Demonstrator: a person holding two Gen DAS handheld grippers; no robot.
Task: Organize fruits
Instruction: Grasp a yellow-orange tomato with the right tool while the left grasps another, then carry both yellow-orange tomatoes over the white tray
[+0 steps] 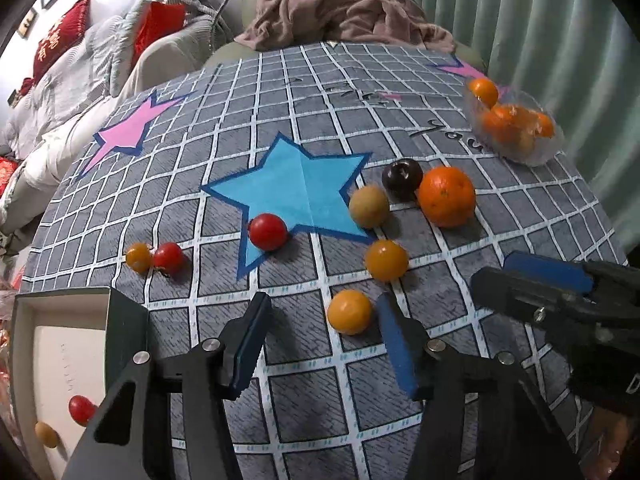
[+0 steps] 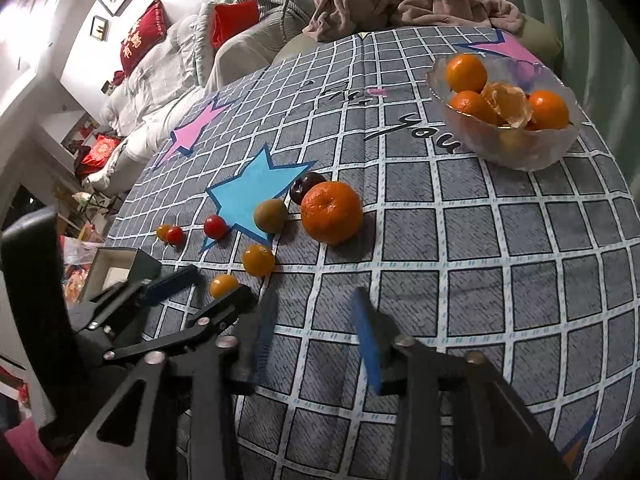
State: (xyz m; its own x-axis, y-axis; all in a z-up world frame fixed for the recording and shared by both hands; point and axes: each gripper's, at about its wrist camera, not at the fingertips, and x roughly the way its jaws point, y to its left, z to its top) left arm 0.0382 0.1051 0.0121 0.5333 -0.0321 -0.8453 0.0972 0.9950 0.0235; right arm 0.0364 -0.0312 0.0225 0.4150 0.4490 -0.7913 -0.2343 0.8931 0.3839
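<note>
Loose fruit lies on the checked tablecloth: a big orange point(image 1: 447, 196) point(image 2: 331, 212), a dark plum point(image 1: 401, 178), a tan round fruit point(image 1: 369, 206), red tomatoes point(image 1: 267, 231) point(image 1: 168, 258) and yellow tomatoes point(image 1: 386, 260) point(image 1: 349, 312) point(image 1: 139, 257). My left gripper point(image 1: 324, 344) is open and empty, just behind the nearest yellow tomato. My right gripper point(image 2: 316, 332) is open and empty over bare cloth; it also shows at the right of the left wrist view point(image 1: 532, 276). A glass bowl point(image 2: 516, 152) holds oranges. A white box point(image 1: 60, 300) at left holds a red and a yellow tomato.
A sofa with red cushions point(image 2: 144, 36) and a chair with a brown blanket point(image 1: 344, 12) stand behind the table. A green curtain point(image 1: 560, 40) hangs at right. The table edge curves close to the bowl.
</note>
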